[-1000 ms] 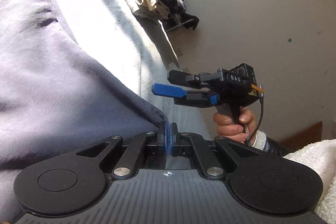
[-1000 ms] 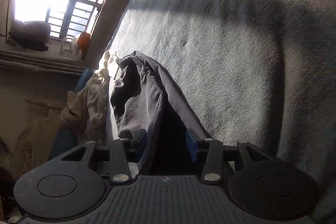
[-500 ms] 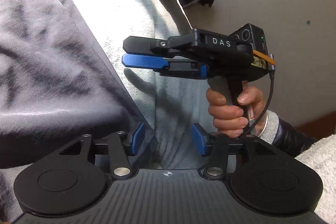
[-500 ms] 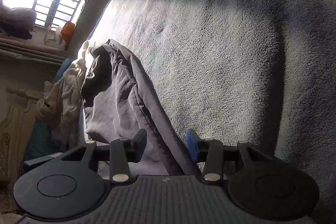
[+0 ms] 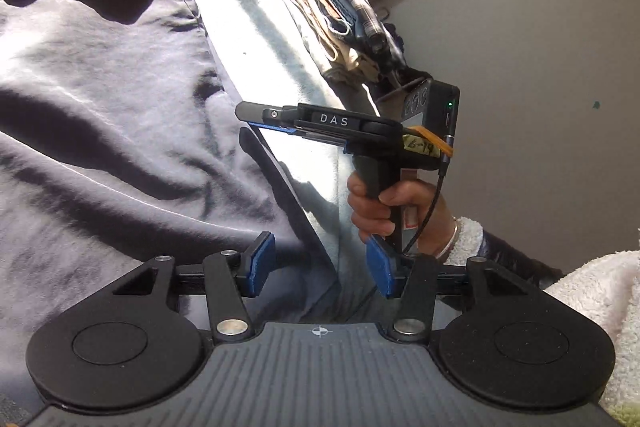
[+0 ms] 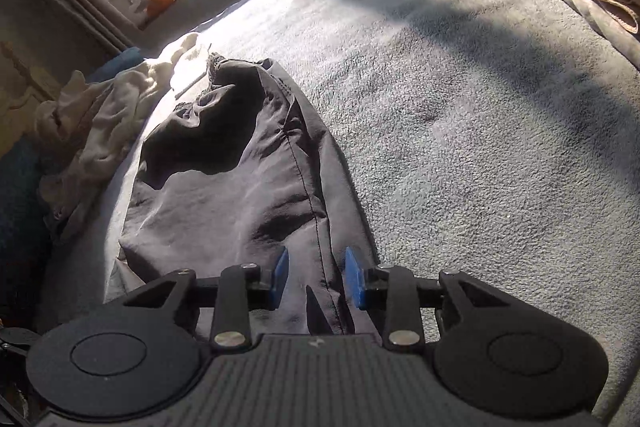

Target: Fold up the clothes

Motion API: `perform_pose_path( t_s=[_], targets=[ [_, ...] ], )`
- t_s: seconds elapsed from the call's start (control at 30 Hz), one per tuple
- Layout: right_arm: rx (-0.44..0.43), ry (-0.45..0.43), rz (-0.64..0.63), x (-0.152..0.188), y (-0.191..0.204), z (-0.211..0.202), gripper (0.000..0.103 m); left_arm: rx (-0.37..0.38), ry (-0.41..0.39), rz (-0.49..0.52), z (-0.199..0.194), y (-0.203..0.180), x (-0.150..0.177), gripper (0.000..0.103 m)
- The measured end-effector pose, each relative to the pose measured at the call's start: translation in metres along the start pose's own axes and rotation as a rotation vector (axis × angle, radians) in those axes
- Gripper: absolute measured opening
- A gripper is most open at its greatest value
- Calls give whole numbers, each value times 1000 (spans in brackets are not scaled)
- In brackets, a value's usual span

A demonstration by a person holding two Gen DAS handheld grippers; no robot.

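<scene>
A grey fleece-covered bed (image 6: 460,115) is filling most of both views, sunlight and shadow bands lying across it. On it a dark grey garment (image 6: 240,187) is lying spread and wrinkled, occupying the lower left of the right wrist view and the whole left half of the left wrist view (image 5: 120,107). Its long axis is running straight away from both grippers, toward a bunched, shadowed end at the upper left of each frame. A straight seamed edge is bordering it on the right, with open bed beyond that edge.

At the upper right a stack of folded clothes (image 5: 344,23) is sitting near the bed's edge, well apart from the garment. A pale crumpled heap (image 6: 100,115) is lying along the left of the right wrist view.

The left gripper (image 5: 320,269) is hanging with its fingers wide apart over the garment's near edge, holding nothing. The right gripper (image 6: 316,277) is showing its fingers apart too, straddling the seam at the near end; in the left wrist view it (image 5: 260,117) is reaching over that same edge. Both are about equally near, so the near end looks the likeliest place for a grip.
</scene>
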State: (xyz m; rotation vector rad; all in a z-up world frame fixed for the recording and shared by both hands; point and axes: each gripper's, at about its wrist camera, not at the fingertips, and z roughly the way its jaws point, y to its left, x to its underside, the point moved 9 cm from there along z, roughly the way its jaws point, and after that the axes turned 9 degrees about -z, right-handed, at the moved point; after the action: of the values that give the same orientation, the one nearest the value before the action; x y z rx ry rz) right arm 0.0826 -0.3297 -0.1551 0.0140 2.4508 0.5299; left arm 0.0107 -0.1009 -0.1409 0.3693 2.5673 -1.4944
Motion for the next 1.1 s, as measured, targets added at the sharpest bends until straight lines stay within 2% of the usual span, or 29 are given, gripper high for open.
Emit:
perform_pose_path(
  t_s=[0.1, 0.23, 0.27, 0.3, 0.4, 0.53, 0.63, 0.83, 0.9, 1.0, 1.1],
  targets=[
    [31, 0, -12, -4, -3, 9, 34, -60, -81, -36, -34, 18, -12, 50],
    [54, 24, -23, -3, -2, 20, 31, -148, -161, -73, -55, 45, -21, 50],
    [59, 22, -31, -3, 0, 20, 19, -179, -176, -72, -59, 51, -21, 50],
    [66, 15, -36, -4, 1, 19, 11, -210, -190, -68, -62, 58, -22, 50],
    [99, -28, -33, -8, 1, 12, 4, -282, -216, -45, -66, 72, -23, 50],
    [166, -76, -52, -16, -2, 4, 4, -329, -200, -9, -56, 81, -23, 50],
    [219, -72, -44, -15, -11, 8, 4, -372, -172, 24, -47, 85, -18, 50],
    [283, -50, -110, -11, -13, 12, 8, -396, -171, 40, -46, 86, -16, 50],
    [290, -67, -90, -14, -17, 1, 13, -403, -174, 42, -47, 86, -16, 50],
    [285, -81, -41, -13, -29, -24, 15, -412, -180, 45, -49, 86, -16, 50],
    [200, -52, 31, -1, -38, -51, 20, -422, -187, 47, -51, 86, -16, 50]
  ],
)
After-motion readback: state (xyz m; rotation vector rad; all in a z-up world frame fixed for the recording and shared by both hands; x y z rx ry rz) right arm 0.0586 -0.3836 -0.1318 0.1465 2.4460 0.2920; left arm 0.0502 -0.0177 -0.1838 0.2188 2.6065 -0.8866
